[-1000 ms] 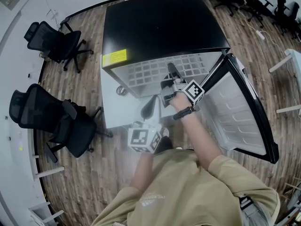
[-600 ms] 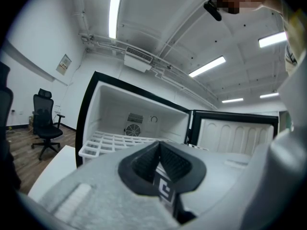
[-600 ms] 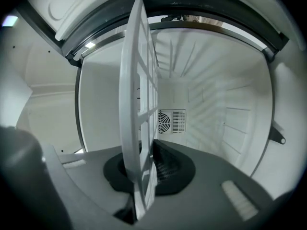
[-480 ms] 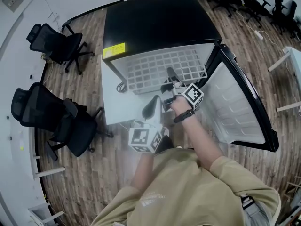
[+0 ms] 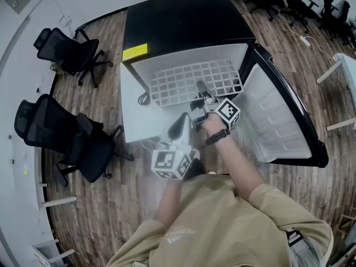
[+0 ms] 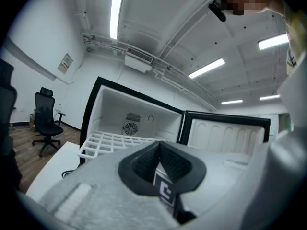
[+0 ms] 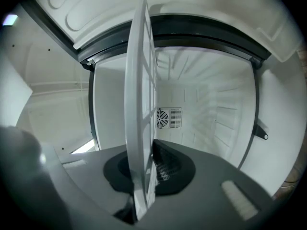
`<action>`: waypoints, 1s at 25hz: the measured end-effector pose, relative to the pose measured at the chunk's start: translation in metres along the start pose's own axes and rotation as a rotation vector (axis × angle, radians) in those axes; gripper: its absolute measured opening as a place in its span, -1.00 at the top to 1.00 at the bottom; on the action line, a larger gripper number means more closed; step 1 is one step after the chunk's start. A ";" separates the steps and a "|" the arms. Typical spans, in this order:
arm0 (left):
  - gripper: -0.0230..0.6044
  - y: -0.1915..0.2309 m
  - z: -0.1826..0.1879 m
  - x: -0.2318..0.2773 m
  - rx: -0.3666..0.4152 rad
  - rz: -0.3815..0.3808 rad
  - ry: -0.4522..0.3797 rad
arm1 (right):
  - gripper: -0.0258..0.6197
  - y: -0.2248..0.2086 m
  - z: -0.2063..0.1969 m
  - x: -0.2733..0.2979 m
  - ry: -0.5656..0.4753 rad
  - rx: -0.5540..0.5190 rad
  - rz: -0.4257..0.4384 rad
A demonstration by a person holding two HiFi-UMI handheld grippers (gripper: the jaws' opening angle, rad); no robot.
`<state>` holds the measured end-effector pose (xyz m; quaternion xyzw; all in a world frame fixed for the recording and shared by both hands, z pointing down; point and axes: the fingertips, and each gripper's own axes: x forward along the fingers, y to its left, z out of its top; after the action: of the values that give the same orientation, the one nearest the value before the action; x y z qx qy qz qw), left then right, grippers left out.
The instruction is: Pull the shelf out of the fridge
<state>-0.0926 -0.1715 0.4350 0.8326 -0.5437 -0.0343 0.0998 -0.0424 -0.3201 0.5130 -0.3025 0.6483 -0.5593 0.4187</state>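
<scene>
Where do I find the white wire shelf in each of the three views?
Head view: wire shelf at upper centre, sticking out of the fridge.
Left gripper view: the shelf lies flat at lower left.
Right gripper view: the shelf stands edge-on at centre, clamped in the right tool.
Shared landmark: round fan grille, in both gripper views.

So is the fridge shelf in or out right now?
Partly out: the white grid shelf sticks forward past the fridge's open front, its rear inside, with the right gripper shut on its front edge.

tan short-sleeved tee (image 5: 222,227) is worn | black wrist strap (image 5: 217,136) is worn | left gripper (image 5: 180,122), right gripper (image 5: 201,88): grey, black-white marker cubes (image 5: 171,164) are fitted
</scene>
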 end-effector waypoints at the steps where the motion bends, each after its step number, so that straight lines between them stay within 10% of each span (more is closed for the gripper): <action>1: 0.92 -0.002 0.001 -0.002 -0.001 -0.001 0.001 | 0.84 0.002 -0.001 -0.003 0.004 0.001 -0.002; 14: 0.92 -0.015 0.016 -0.005 -0.010 0.012 0.008 | 0.84 0.005 -0.013 -0.041 0.091 -0.046 -0.088; 18: 0.92 0.018 0.056 -0.007 -0.030 0.037 0.007 | 0.84 0.035 -0.035 -0.025 0.164 -0.207 -0.104; 25: 0.92 -0.018 0.003 -0.033 0.030 0.116 -0.007 | 0.84 0.043 -0.001 -0.113 0.225 -0.558 -0.059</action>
<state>-0.0897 -0.1349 0.4269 0.8011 -0.5916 -0.0234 0.0873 0.0128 -0.2148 0.4944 -0.3609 0.8101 -0.4016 0.2286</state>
